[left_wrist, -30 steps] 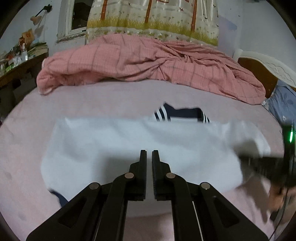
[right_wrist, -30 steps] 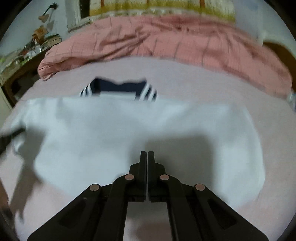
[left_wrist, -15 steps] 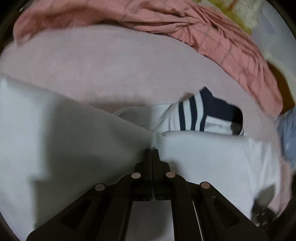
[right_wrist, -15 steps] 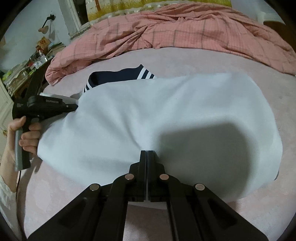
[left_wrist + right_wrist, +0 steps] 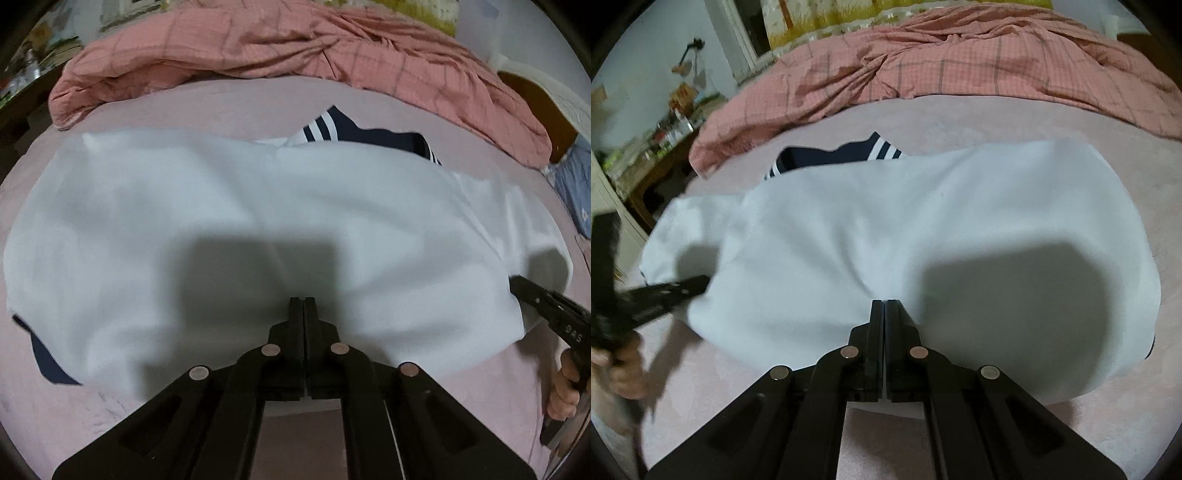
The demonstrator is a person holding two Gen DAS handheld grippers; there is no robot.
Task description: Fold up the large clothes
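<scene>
Pink bed (image 5: 229, 103) carries white garment (image 5: 258, 206), lying crosswise near rumpled quilt (image 5: 295, 48). Left gripper (image 5: 303, 301) and right gripper (image 5: 884, 303) both pinch near hem. First fold apparently laid; further folds outstanding.

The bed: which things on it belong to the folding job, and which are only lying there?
Part of the job:
- white garment with navy striped trim
- left gripper, jaws shut on its near edge
- right gripper, jaws shut on the same edge

Only lying there:
- pink checked quilt
- blue pillow
</scene>
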